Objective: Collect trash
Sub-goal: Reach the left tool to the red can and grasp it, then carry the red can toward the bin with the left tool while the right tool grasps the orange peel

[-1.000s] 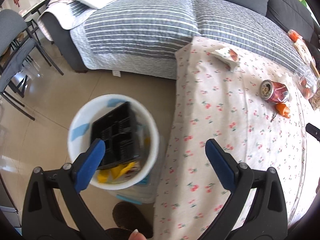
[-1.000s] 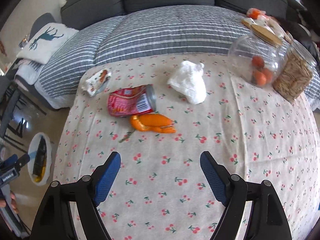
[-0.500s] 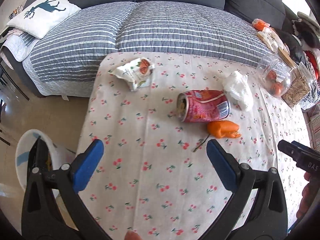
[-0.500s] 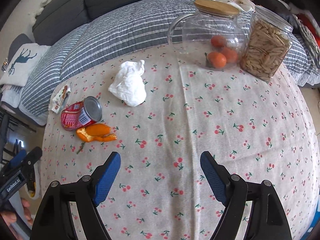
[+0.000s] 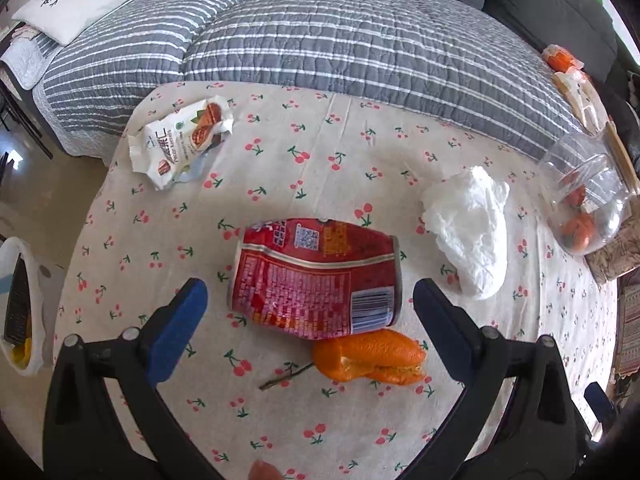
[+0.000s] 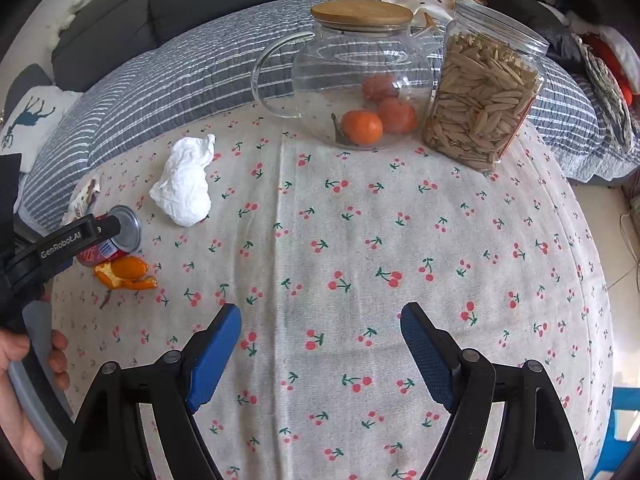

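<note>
One dented red can (image 5: 316,280), one orange peel (image 5: 370,356), one crumpled tissue (image 5: 472,224), one snack wrapper (image 5: 182,140), two jars, three oranges (image 6: 362,126)

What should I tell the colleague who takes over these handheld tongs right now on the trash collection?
Left tongs: open, empty, poised over the crushed red can.
Right tongs: open, empty, over bare tablecloth.
Trash on the table: the can, orange peel touching its near side, crumpled white tissue to the right, snack wrapper at the far left corner.
Done: the white bin on the floor, left of the table, already holds a black tray and something yellow.
Left: all four pieces; the can looks the likely next pick.
Leave the glass teapot with oranges and the seed jar.
</note>
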Demonstrator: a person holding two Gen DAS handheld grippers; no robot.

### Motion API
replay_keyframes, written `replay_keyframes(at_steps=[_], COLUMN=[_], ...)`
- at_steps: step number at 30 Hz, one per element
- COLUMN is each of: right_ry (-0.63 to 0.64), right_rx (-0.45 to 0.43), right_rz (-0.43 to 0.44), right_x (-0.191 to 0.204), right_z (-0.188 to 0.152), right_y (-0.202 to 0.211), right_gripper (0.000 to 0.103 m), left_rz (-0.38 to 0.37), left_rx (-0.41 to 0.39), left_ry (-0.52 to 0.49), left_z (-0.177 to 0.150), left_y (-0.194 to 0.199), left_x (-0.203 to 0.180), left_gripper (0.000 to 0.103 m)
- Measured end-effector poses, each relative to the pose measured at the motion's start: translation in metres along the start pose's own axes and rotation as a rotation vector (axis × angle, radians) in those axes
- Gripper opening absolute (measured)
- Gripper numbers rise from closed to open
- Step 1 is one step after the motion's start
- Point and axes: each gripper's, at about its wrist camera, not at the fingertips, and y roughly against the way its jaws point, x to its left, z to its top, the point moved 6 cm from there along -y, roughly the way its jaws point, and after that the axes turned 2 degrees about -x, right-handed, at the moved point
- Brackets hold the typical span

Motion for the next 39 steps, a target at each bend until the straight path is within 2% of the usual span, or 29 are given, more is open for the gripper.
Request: replay_keyframes(at_steps=[2,4,5,7,10,13,21,28,35,39], right_ry=[0.01,0.008,0.005,0.007,0.01,0.003,0.027,0.048,0.067,0.08], right_rx=[-0.003,0.001,0.003,0.005,0.009,0.016,0.03,0.018,0.013,0.014], right_rz=[-0.013,-0.006,-0.003,-0.001,-0.001,0.013,0.067,0.14,0.234,0.239], right_x=[-0.002,-0.002,-0.001,0.001,0.008,0.018,0.069,0.122,0.171,0.187], right_z=[0.0,0.001,0.001,0.001,0.001,0.002,0.004,0.007,0.012,0.011], right_y=[0.0,-0.002,-0.002,-0.003,-0.005,-0.006,-0.014,-0.024,-0.037,-0.052], right_gripper=[0.083,0.083,0.083,0.083,0.083,0.083,0.083,0.083,0.083,0.083], left_rz=[0.01,-0.015,-0.034,-0.083,-0.145,-0.162,-0.148,-0.157,-0.135,-0.135], left_rx=[0.011,0.006,0.006,0.012,0.004,-0.014,-0.062,-0.058,-0.084,-0.086], left_ry=[0.049,0.099,0.112,0.118,0.111,0.096,0.029,0.071,0.054,0.069], left_z=[-0.002,-0.001,-0.001,-0.001,-0.001,0.0,-0.007,-0.02,-0.025,-0.028], left_y=[-0.006,-0.007,-0.006,-0.006,0.002,0.013,0.05,0.066,0.081,0.086], left_x=[0.004,0.009,0.01,0.01,0.012,0.023,0.085,0.139,0.174,0.193], left_gripper=[0.102,0.101,0.095,0.087,0.087,0.086,0.086,0.086,0.086,0.086])
